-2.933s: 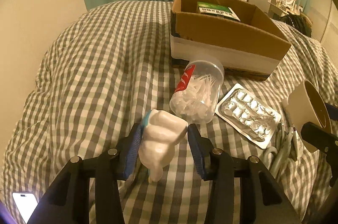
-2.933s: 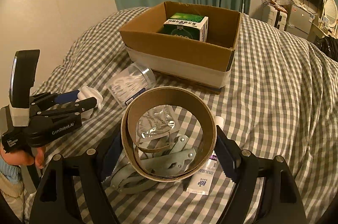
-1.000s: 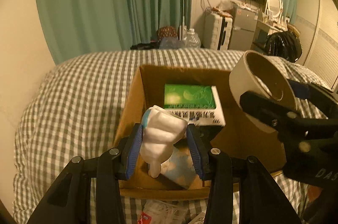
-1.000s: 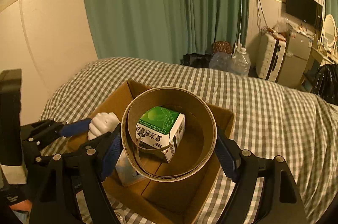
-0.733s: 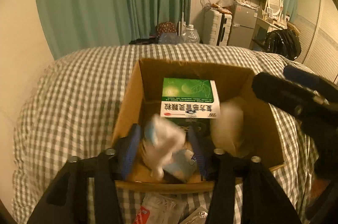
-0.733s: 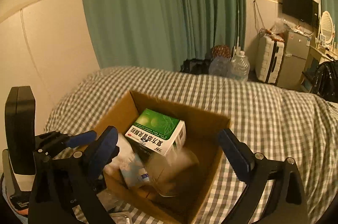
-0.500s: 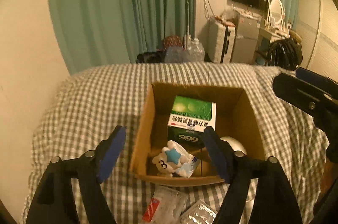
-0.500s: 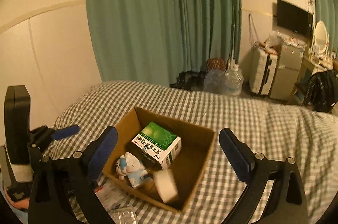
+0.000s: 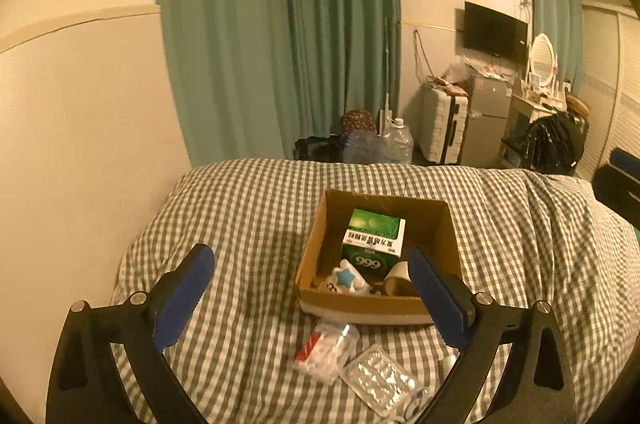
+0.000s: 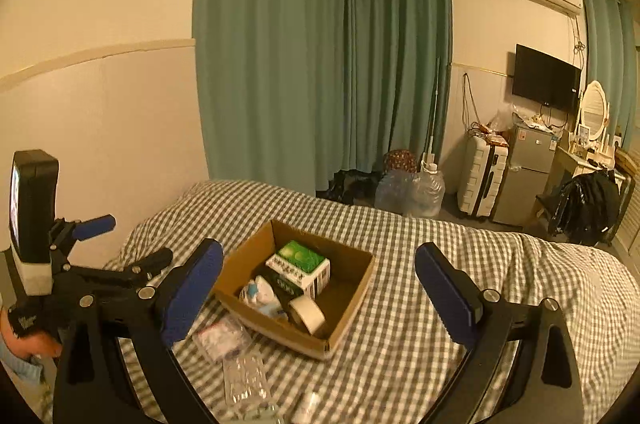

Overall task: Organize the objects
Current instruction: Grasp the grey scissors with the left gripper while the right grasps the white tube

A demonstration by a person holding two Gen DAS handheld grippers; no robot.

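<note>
Progress is seen from the left wrist: the cardboard box (image 9: 380,264) on the bed (image 9: 248,224) holds a green carton (image 9: 374,238), a white figurine (image 9: 346,278) and a tape roll (image 9: 396,274). The left claw (image 9: 310,298) is spread, empty. A clear jar (image 9: 326,348) and a blister pack (image 9: 380,380) are left near the bed's near edge.

From the right wrist, the right claw (image 10: 318,294) is likewise released; open bed is judged available right of the box.
</note>
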